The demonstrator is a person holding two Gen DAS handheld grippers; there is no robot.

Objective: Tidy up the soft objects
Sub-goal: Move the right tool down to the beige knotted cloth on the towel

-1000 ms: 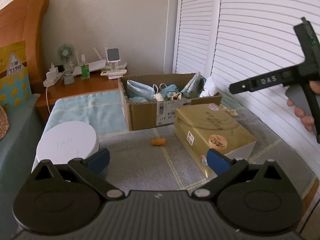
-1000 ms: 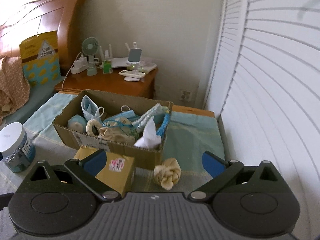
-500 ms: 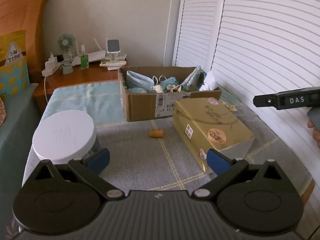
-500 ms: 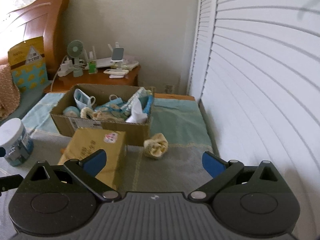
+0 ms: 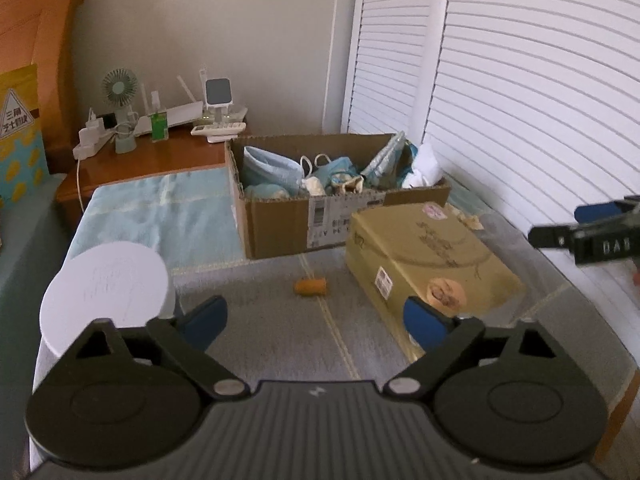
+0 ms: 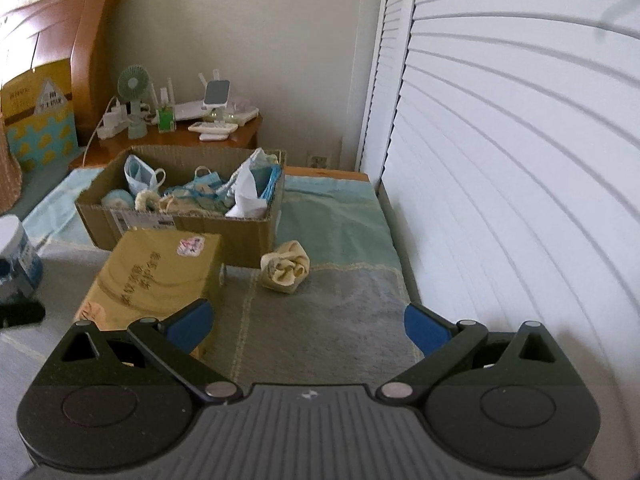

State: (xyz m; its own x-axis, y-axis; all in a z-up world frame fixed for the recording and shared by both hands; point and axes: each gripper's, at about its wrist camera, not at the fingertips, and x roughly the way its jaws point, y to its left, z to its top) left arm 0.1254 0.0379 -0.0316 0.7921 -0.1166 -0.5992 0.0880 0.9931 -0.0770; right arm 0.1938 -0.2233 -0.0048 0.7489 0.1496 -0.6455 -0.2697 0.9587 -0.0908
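Observation:
An open cardboard box (image 5: 304, 216) (image 6: 192, 226) holds face masks, scrunchies and a white cloth. A cream scrunchie (image 6: 285, 266) lies on the grey mat right of the box, ahead of my right gripper (image 6: 308, 326), which is open and empty. A small orange soft piece (image 5: 311, 287) lies on the mat ahead of my left gripper (image 5: 316, 318), also open and empty. The cream scrunchie is only partly seen behind the yellow box in the left wrist view (image 5: 470, 221). My right gripper shows at the right edge of the left wrist view (image 5: 592, 236).
A closed yellow box (image 5: 428, 256) (image 6: 156, 272) sits in front of the cardboard box. A white-lidded jar (image 5: 106, 292) (image 6: 14, 256) stands at the left. White louvred doors (image 6: 500, 160) line the right side. A wooden nightstand (image 5: 136, 160) with a fan and gadgets stands behind.
Both grippers have drawn back from the cardboard box and both views show more mat. The right gripper has dropped lower in the left wrist view. Both stay open.

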